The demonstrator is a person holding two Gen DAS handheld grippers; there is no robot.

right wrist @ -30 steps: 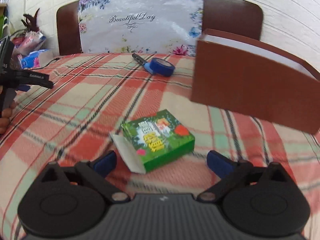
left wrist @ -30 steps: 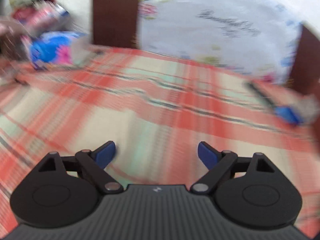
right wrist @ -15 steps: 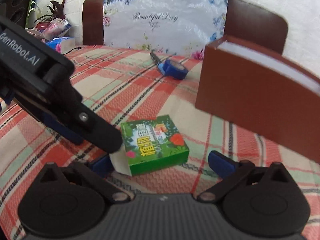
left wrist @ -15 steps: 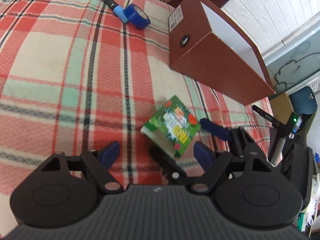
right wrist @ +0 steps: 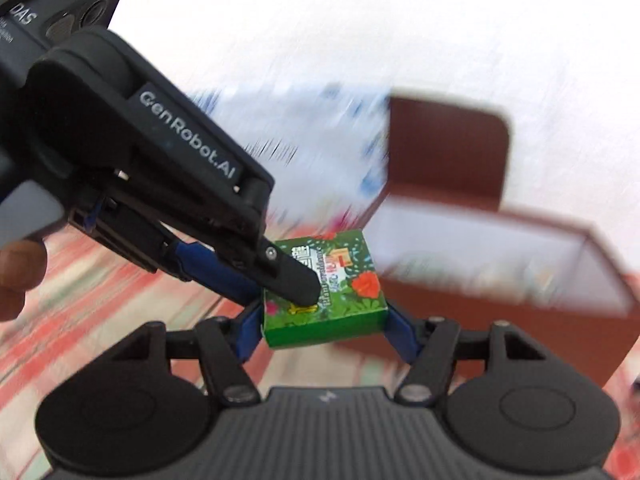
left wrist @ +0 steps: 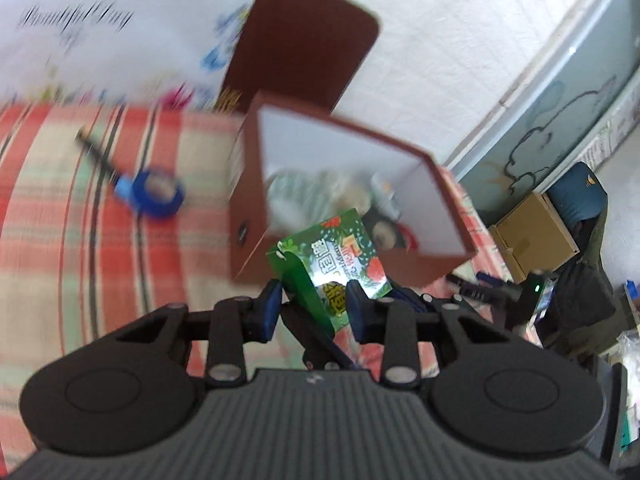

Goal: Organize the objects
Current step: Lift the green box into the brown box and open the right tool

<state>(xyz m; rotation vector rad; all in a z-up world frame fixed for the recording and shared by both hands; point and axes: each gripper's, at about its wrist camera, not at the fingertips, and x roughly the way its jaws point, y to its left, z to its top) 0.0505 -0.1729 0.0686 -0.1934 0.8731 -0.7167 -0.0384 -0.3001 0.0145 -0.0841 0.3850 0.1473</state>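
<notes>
— Tongs first: what do they grip?
— Both sets are closing on the green box (right wrist: 324, 300). The right tongs (right wrist: 320, 320) clamp its two sides; the left tongs (left wrist: 314, 304) pinch its top and bottom faces.
— Where is that box?
— Lifted off the plaid bed cover (left wrist: 60, 240), just in front of the open brown box (left wrist: 248, 208), which holds blurred items.
— Anything farther out?
— A blue tape roll (left wrist: 158, 196) and a black marker (left wrist: 94, 148) lie touching on the cover, left of the brown box, toward the headboard (left wrist: 304, 40).

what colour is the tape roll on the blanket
Blue, next to a marker; only the left wrist view shows it.
</notes>
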